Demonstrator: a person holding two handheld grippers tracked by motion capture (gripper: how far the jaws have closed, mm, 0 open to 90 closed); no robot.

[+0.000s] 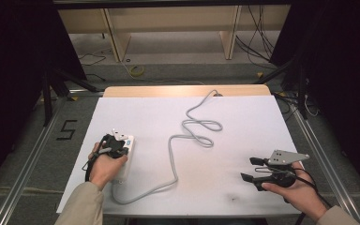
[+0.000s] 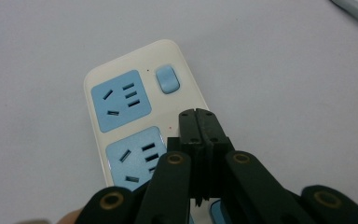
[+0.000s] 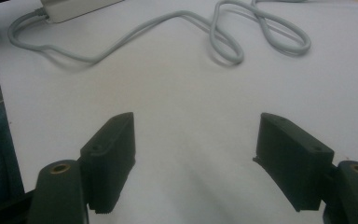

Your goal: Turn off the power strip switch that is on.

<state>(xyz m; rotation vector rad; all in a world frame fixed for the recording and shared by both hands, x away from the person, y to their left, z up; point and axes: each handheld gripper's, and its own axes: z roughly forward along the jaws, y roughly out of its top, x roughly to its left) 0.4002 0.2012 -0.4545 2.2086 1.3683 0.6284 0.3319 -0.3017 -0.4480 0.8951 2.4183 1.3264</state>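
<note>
The cream plastic power strip with blue sockets [image 2: 135, 116] lay on the white tabletop [image 1: 243, 136], sockets empty. The left gripper [image 2: 199, 122] hovered over it, jaws together; the right gripper [image 3: 196, 154] gaped apart, well away.

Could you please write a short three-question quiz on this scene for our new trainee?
1. True or false: the right gripper has its jaws wide apart over bare table.
2. What lies under the left gripper? A) power strip B) mug C) book
3. Fill in: the grey cable runs from the strip in loose ____ across the table.

Key: 1 true; 2 A; 3 loops.
</note>
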